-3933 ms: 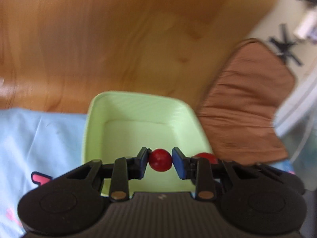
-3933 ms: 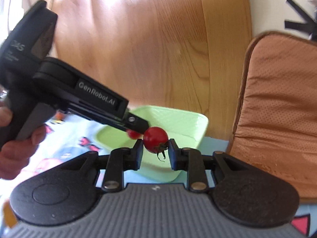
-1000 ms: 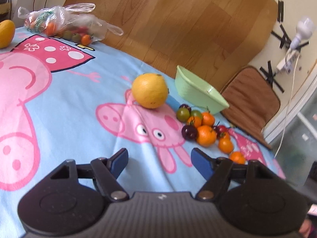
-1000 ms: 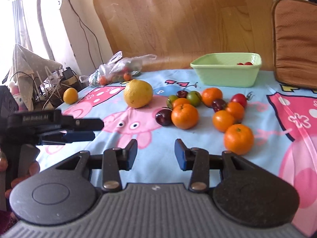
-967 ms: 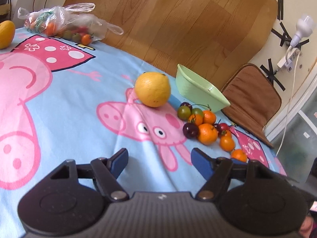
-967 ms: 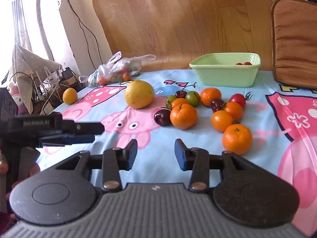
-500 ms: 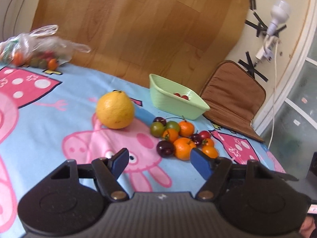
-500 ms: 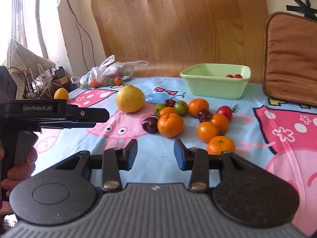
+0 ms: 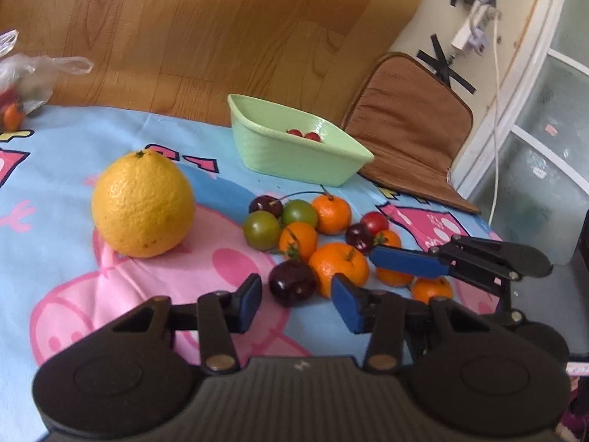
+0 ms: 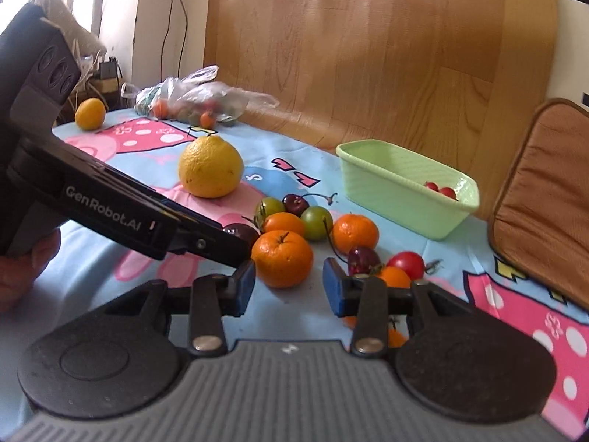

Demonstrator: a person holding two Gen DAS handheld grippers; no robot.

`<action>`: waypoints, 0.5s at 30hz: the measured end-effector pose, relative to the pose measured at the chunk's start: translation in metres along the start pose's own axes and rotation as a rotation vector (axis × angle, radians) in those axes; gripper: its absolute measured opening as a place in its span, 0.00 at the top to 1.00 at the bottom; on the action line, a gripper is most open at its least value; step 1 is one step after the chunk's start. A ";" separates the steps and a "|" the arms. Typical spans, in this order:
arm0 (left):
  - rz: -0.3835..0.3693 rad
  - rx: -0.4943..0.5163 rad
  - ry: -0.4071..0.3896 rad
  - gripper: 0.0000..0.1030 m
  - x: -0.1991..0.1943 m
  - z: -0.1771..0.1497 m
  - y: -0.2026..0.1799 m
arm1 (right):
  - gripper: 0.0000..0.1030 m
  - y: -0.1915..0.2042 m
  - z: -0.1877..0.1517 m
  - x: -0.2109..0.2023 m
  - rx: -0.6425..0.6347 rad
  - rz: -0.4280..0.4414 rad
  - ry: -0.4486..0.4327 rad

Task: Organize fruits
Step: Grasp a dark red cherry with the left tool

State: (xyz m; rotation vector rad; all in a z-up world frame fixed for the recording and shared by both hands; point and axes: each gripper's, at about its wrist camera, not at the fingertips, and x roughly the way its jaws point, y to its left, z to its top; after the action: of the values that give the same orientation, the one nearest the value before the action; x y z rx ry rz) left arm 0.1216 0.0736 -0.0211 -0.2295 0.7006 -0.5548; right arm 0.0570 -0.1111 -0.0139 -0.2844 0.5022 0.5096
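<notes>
The loose fruit is gathered in a cluster on the desk (image 9: 55,258), which is covered by a blue cartoon-print cloth, between the large yellow citrus (image 9: 143,204) and the green basin (image 9: 294,154). Two small red tomatoes (image 9: 303,134) already lie in the basin.

The left tool (image 9: 296,300) is held low over the near edge of the cluster. Its jaws have just been closing, but they stand apart with nothing gripped; a dark cherry (image 9: 292,283) sits just ahead of the gap, touching neither pad as far as can be seen. The right tool (image 10: 289,287) is likewise part open and empty, with a mandarin (image 10: 281,258) just beyond its pads.

The cherry is judged light, smooth-skinned and easily bruised. It should be taken across its widest part, with only enough pressure to stop it rolling; the stem is not to be used as a hold. A glossy skin is likely to slip if the pads meet it off-centre.

The mandarin is judged heavier and slightly yielding, with a grippier peel. A wider opening is needed, and the pads are best set on opposite sides of its middle.

The neighbouring fruits touch one another, so displacement is to be expected when one is lifted.
</notes>
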 end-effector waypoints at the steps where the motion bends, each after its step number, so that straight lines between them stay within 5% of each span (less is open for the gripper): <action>1: 0.004 -0.010 -0.004 0.63 0.001 0.001 0.002 | 0.57 0.000 0.002 0.003 -0.009 0.007 -0.001; 6: -0.019 -0.032 -0.008 0.70 0.003 0.001 0.003 | 0.59 -0.003 0.006 0.017 -0.014 0.030 0.039; 12: -0.054 -0.045 0.007 0.70 -0.010 -0.017 -0.017 | 0.59 -0.009 -0.009 -0.029 0.039 0.050 0.008; 15: -0.005 -0.011 -0.001 0.56 -0.011 -0.023 -0.031 | 0.59 -0.007 -0.025 -0.052 0.034 0.059 0.025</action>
State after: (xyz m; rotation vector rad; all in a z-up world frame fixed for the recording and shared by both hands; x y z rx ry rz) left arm 0.0864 0.0535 -0.0203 -0.2415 0.7020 -0.5560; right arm 0.0121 -0.1471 -0.0068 -0.2439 0.5438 0.5546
